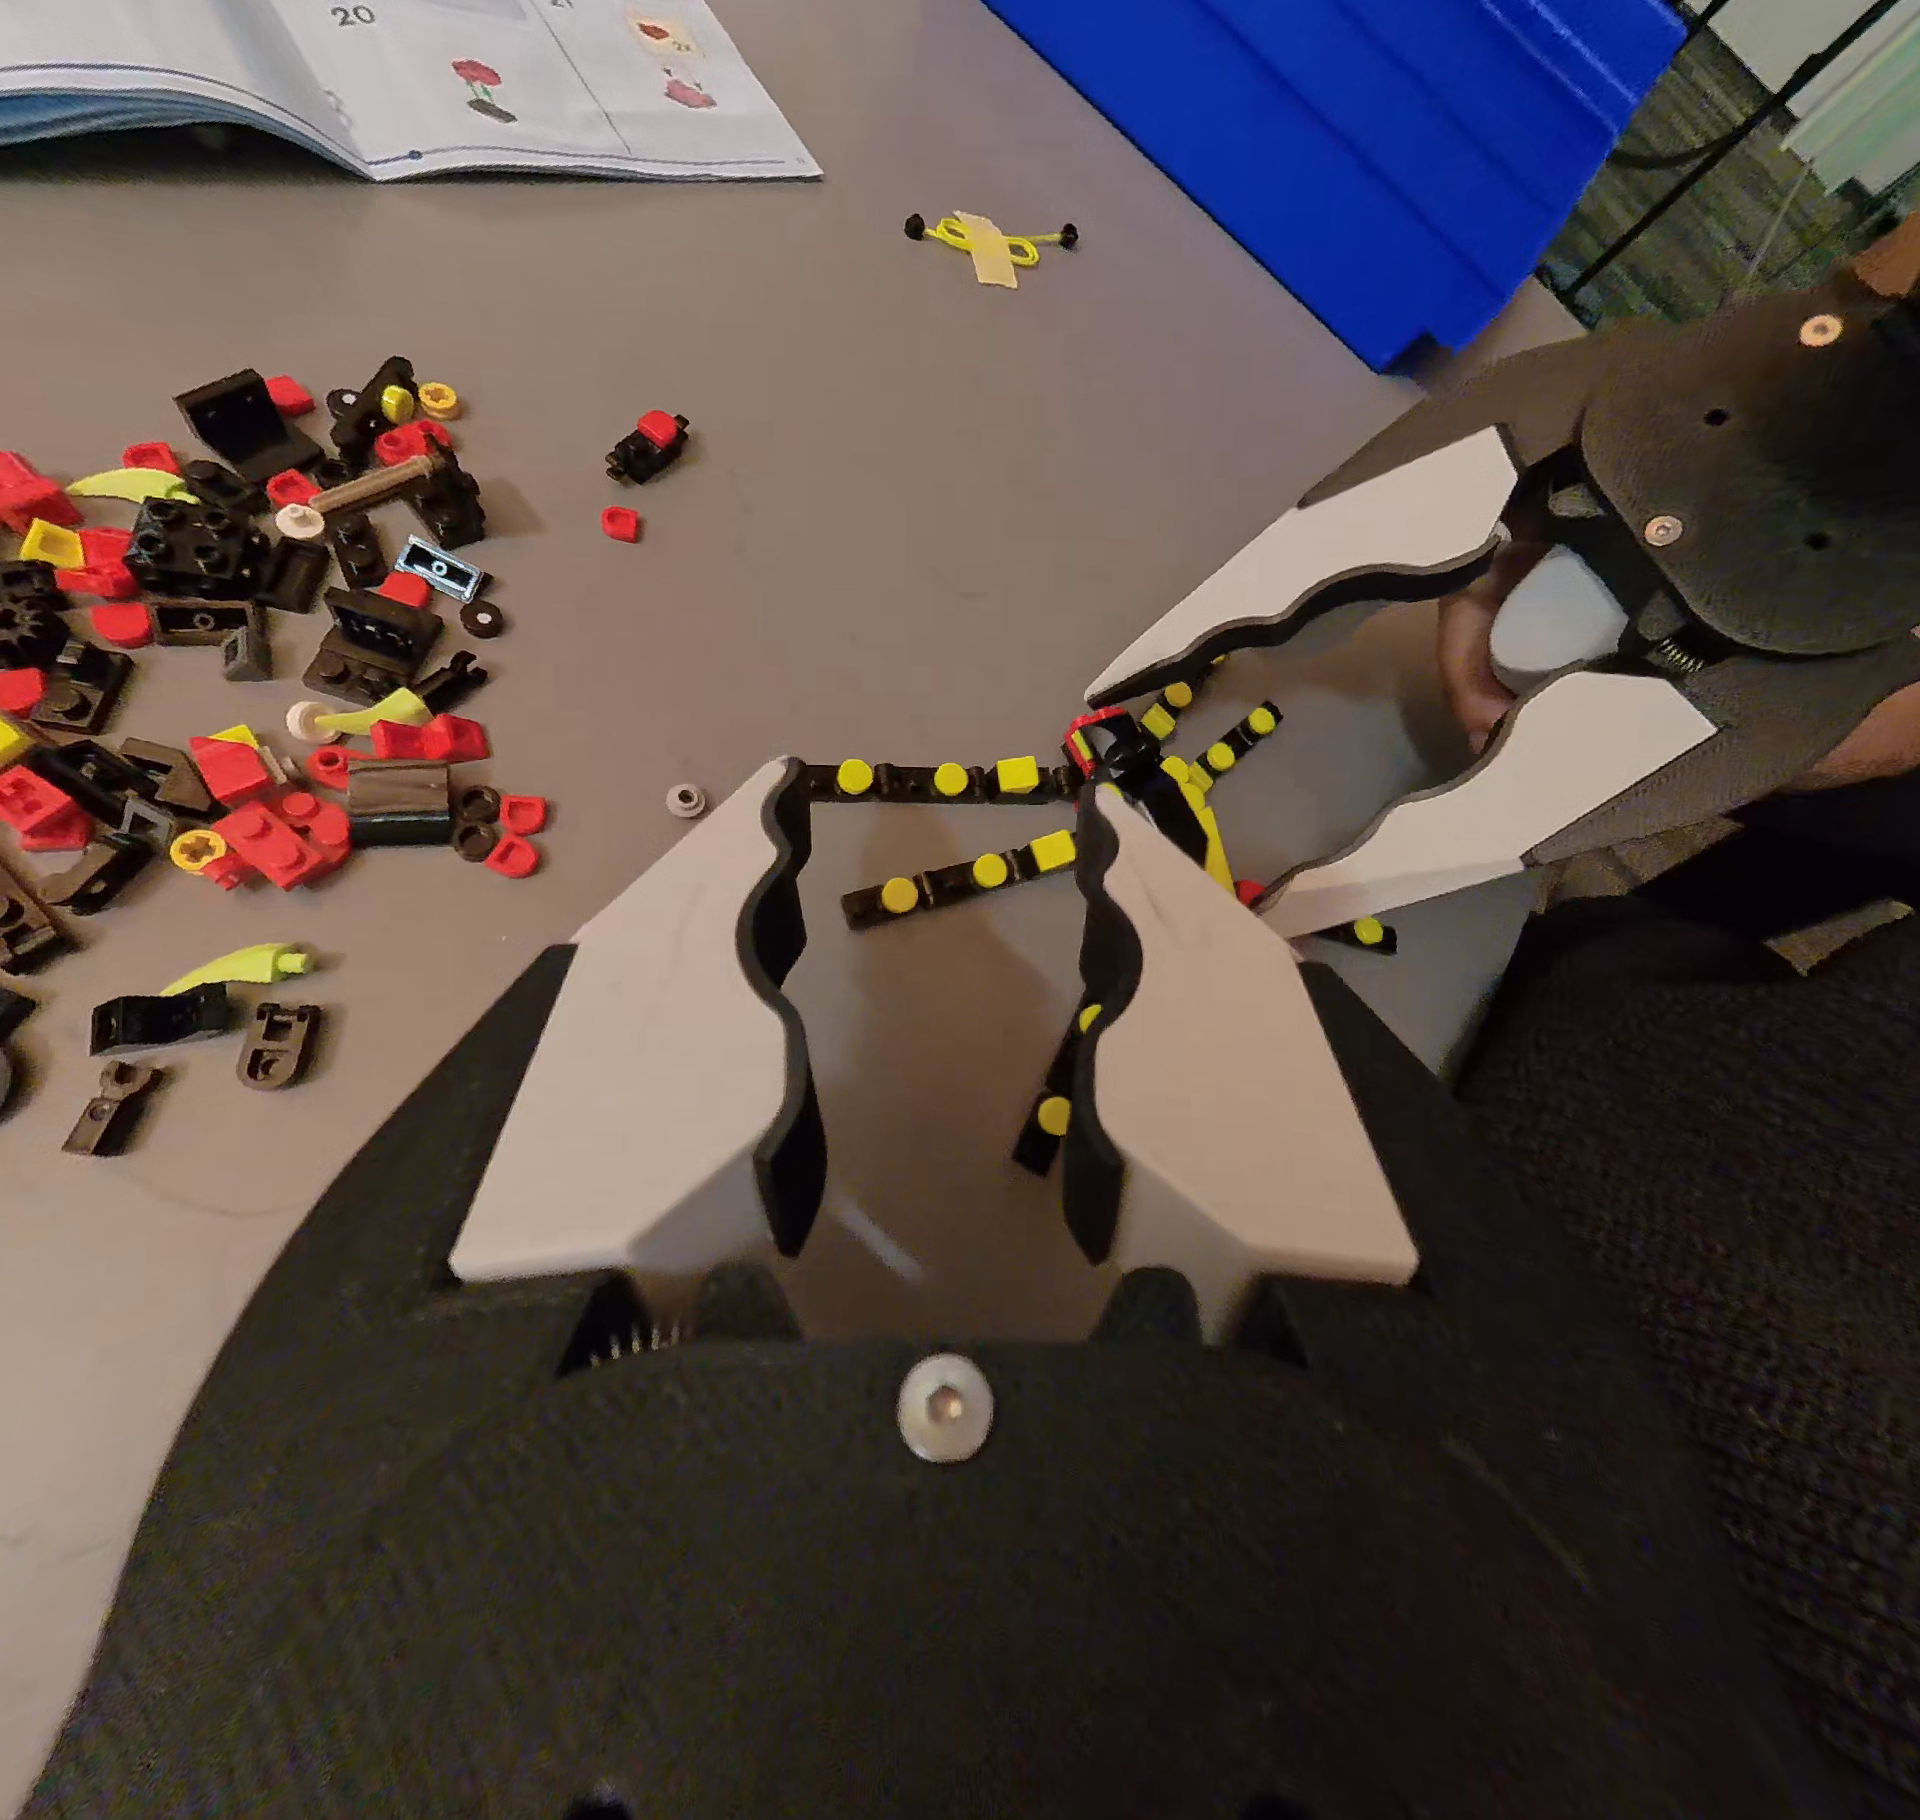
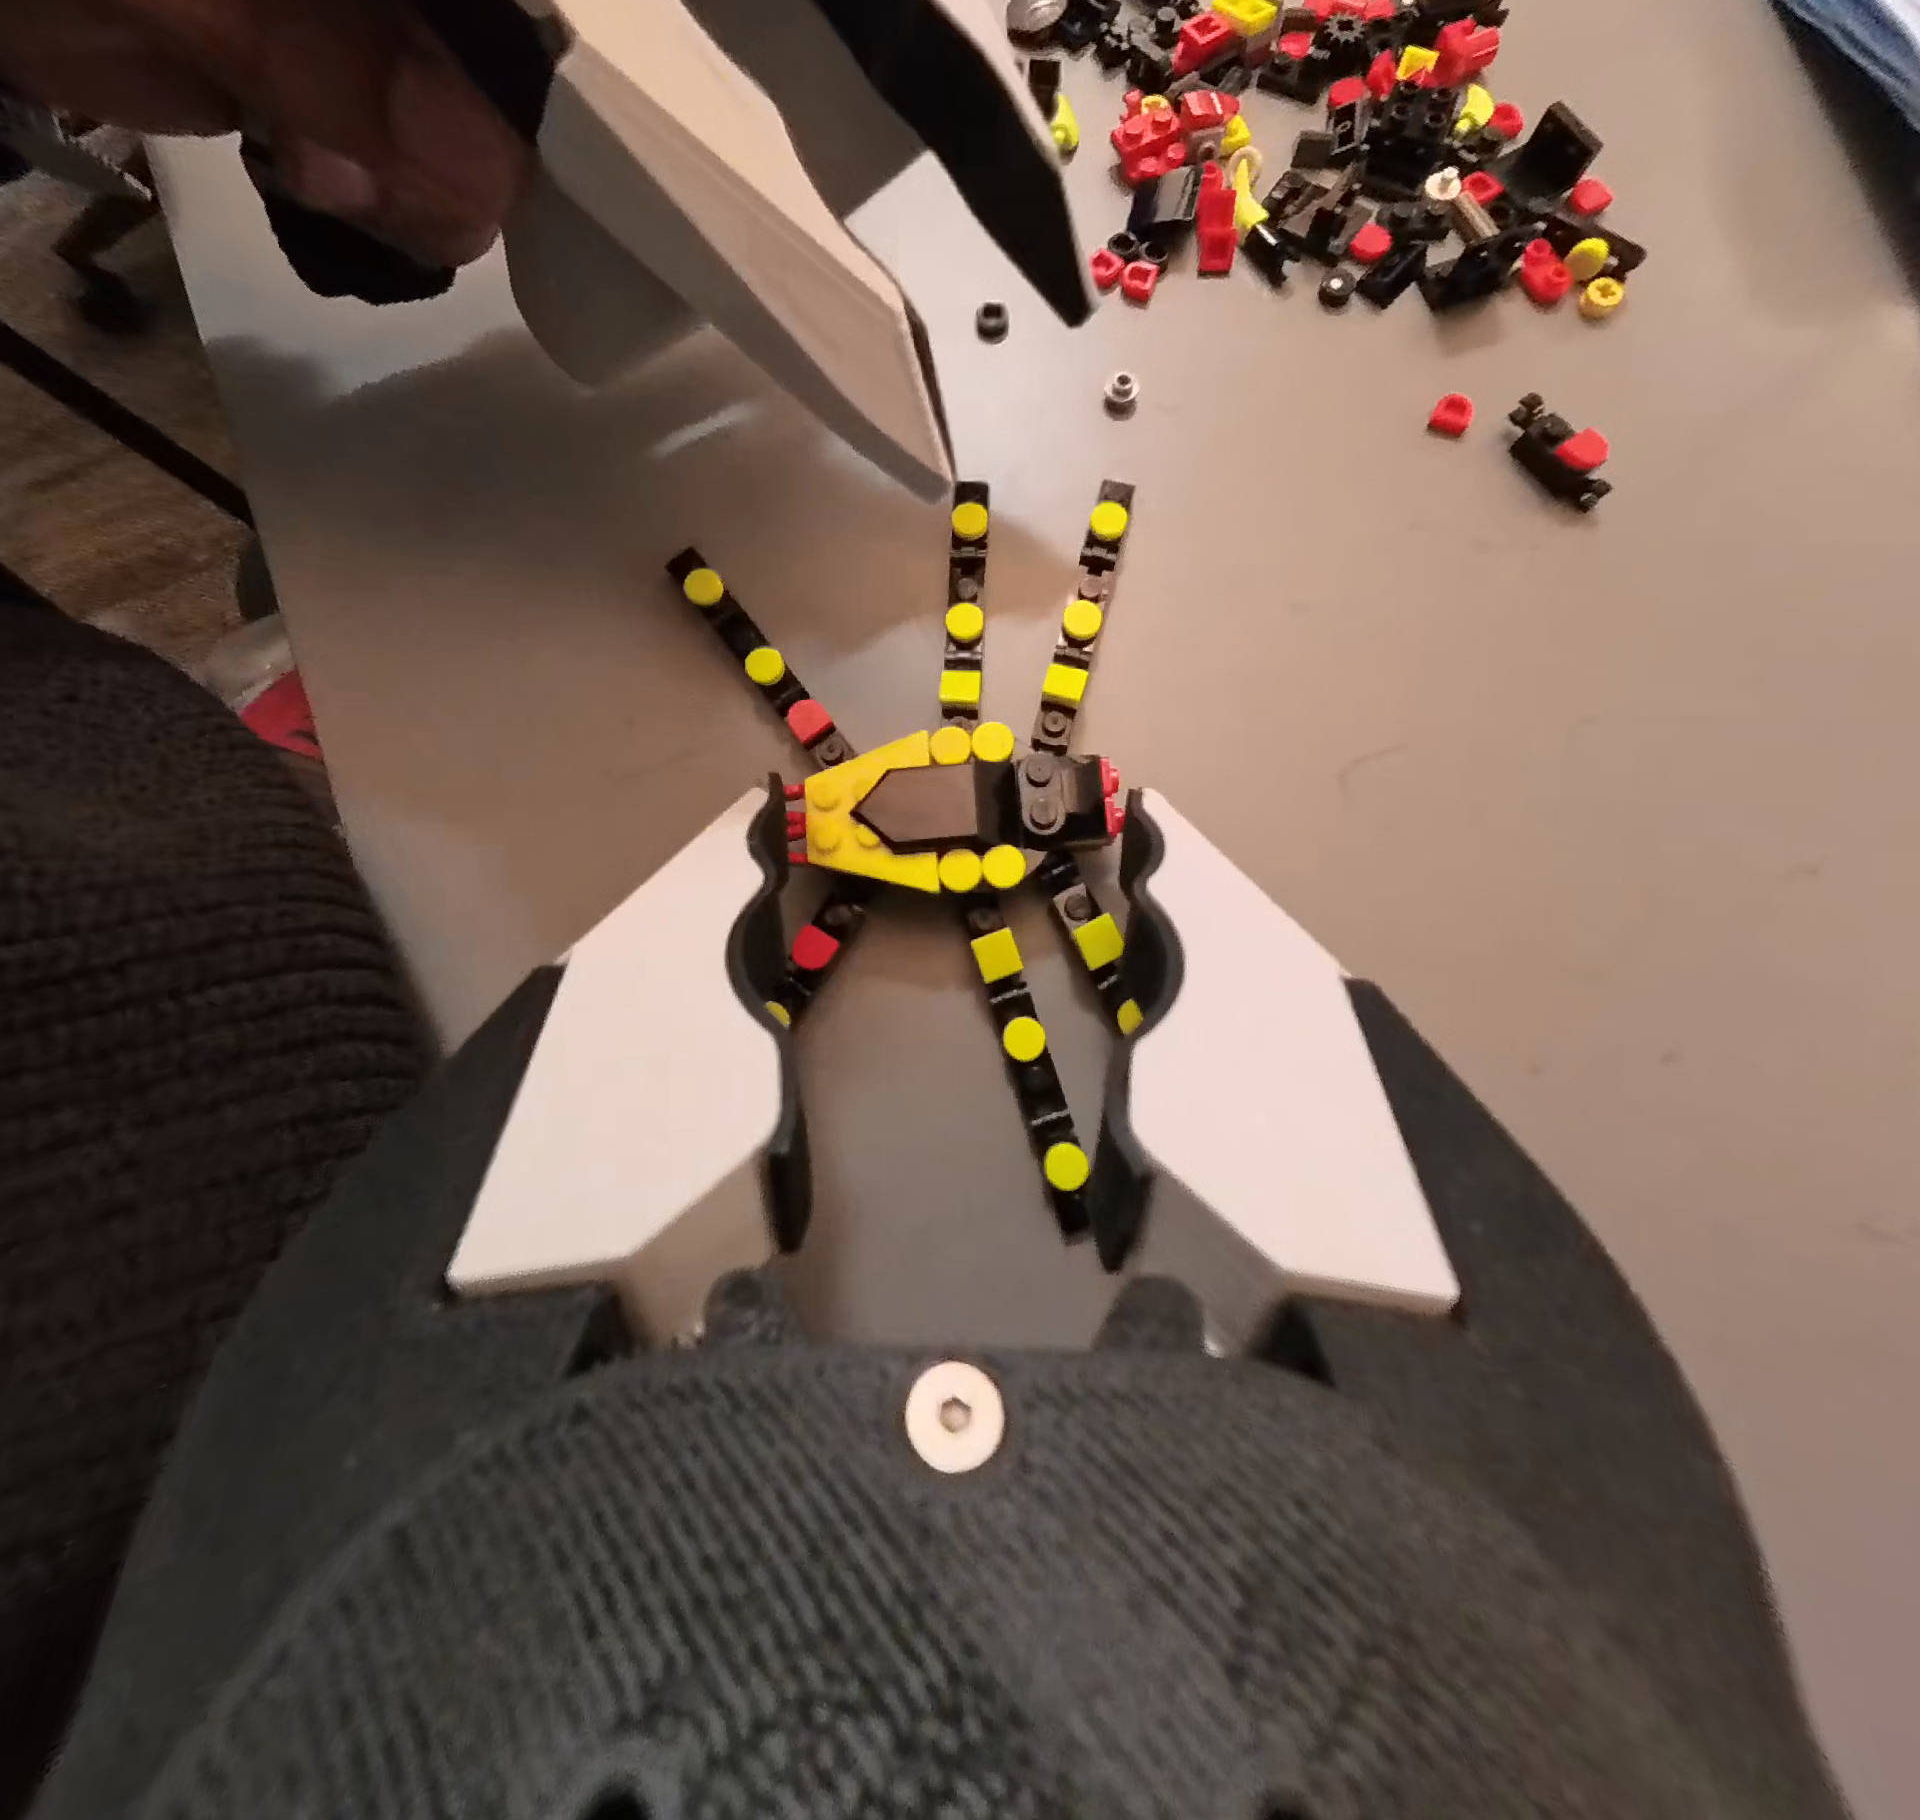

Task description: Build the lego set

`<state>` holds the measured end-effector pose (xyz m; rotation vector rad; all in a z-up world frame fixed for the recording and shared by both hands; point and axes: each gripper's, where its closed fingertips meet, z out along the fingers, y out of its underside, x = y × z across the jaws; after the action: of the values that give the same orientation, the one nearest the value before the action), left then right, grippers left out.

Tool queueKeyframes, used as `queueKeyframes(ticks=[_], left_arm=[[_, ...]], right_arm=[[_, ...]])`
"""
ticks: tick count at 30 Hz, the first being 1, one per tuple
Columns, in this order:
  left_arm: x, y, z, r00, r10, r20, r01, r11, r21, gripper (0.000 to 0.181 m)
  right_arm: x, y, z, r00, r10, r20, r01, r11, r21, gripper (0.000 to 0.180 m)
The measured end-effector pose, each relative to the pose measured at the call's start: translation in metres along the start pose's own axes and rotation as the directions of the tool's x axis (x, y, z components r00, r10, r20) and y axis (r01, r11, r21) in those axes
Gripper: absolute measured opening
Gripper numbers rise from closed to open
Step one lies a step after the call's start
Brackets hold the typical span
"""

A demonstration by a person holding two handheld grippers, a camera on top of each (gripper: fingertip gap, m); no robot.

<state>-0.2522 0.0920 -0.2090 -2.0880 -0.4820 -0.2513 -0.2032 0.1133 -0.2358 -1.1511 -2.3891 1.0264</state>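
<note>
A black and yellow lego spider model (image 2: 935, 820) lies flat on the grey table (image 2: 1455, 835), its dotted legs spread out. My right gripper (image 2: 956, 799) straddles the body lengthwise, a fingertip pressed against each red end. In the left wrist view it (image 1: 1190, 799) comes in from the right over the body (image 1: 1117, 757). My left gripper (image 1: 940, 788) is open and empty above two of the legs (image 1: 935, 778). In the right wrist view it (image 2: 1003, 394) hangs just beyond the far leg tips, held by a hand (image 2: 343, 108).
A pile of loose red, black and yellow pieces (image 1: 260, 648) lies to the left. A small black and red sub-assembly (image 1: 649, 445), a red piece (image 1: 620, 523) and a grey stud (image 1: 686, 799) lie apart. An open instruction booklet (image 1: 416, 56), a blue bin (image 1: 1299, 87) and a taped yellow string (image 1: 987, 243) lie farther off. The grippers' ends are close to 7 centimeters from one another. Measured from the fingertips, the grey stud (image 1: 686, 799) is 4 centimeters or so from the left gripper and 10 centimeters from the right. My right wrist view (image 2: 1121, 395) looks at it from another angle.
</note>
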Motion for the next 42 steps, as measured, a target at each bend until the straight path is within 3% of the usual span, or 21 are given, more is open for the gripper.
queueKeyframes(ticks=[6,11,15,21,27,42], left_arm=[[0.0,0.004,0.003,1.0,-0.007,-0.002,0.007,1.0,-0.014,0.049],[0.0,0.005,0.005,1.0,-0.013,-0.008,0.013,1.0,-0.022,0.049],[0.003,0.008,0.008,1.0,-0.002,-0.017,0.002,0.999,-0.033,0.049],[0.02,0.011,0.016,0.997,0.045,-0.067,-0.048,0.998,-0.048,0.047],[0.05,0.014,0.03,0.986,0.077,-0.151,-0.087,0.994,-0.064,0.041],[0.071,0.022,0.037,0.97,0.149,-0.195,-0.168,0.982,-0.085,0.038]], right_arm=[[0.023,0.006,-0.012,0.997,-0.07,-0.011,0.07,0.997,-0.022,0.058],[0.026,-0.009,-0.026,1.0,-0.003,0.001,0.003,0.997,0.081,0.059],[0.026,-0.003,-0.026,1.0,-0.001,-0.026,0.003,0.999,0.043,0.036],[0.02,0.005,-0.017,0.997,-0.055,-0.046,0.054,0.998,-0.021,0.02],[0.021,0.005,-0.017,0.998,-0.047,-0.037,0.047,0.999,-0.007,0.019],[0.021,-0.003,-0.021,0.997,-0.053,-0.051,0.056,0.997,0.062,0.011]])
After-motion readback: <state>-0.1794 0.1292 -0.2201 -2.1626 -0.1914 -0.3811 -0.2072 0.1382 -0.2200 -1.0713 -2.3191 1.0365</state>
